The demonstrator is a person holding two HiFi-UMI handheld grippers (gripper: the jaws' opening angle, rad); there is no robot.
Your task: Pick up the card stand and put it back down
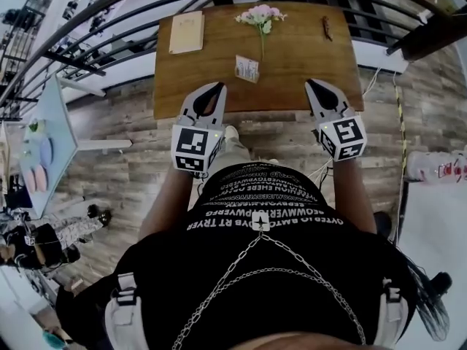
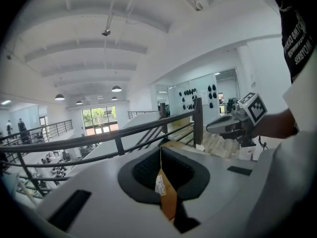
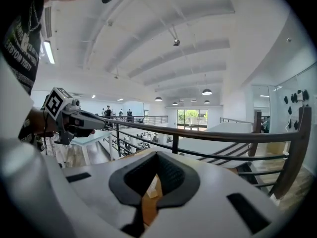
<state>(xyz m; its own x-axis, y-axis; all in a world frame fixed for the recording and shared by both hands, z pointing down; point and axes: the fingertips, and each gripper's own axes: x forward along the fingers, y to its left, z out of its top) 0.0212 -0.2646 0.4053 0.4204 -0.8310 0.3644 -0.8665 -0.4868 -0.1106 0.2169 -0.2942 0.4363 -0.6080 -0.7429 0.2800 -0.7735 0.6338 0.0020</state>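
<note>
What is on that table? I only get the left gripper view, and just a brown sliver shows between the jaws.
Observer: The head view shows a small card stand near the middle of the wooden table.
Operator: Anything else on it?
Observer: Pink flowers toward the far edge, behind the card stand.
Operator: Is anything touching the stand?
Observer: No; the left hand-held gripper and the right hand-held gripper both hover over the near edge, short of it.
</note>
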